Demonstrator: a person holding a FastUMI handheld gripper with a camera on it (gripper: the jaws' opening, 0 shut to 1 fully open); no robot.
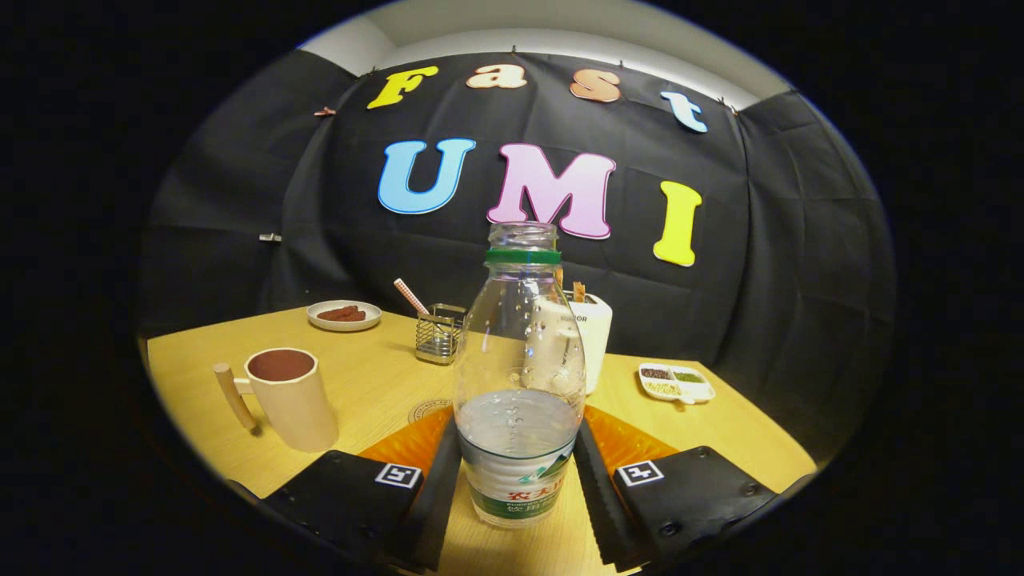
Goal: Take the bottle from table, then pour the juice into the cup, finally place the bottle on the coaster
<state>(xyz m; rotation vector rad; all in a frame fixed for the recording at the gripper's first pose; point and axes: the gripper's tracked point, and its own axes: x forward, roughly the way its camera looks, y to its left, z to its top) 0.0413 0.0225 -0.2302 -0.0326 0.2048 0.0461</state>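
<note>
The clear plastic bottle [520, 384] is seen dead centre in the lower half of the frame, upright and uncapped, with a green ring at the neck and a printed label near the base. It's roughly a third full of a clear liquid, with droplets clinging to the inside wall. It stands between the two fingers of the tool [517, 488], which is spread about as wide as the bottle itself; whether the fingers are already pressing on it can't be told, they look right at its sides or just short of touching.

So this is judged to be the first step, the pick-up. What's called for next is the fingers being closed firmly on the lower body, then a lift off the surface [376, 384] and a carry over to the cup.

The cup [290, 398] is found at lower left, beige with a wooden handle and a dark inside. An orange ribbed coaster [412, 442] seems to lie behind the bottle, peeking out on both sides.

Further back a wire holder [439, 332] with a striped straw, a white canister [594, 340], a small plate [344, 315] upper left and a snack tray [676, 382] at right are spotted.
</note>
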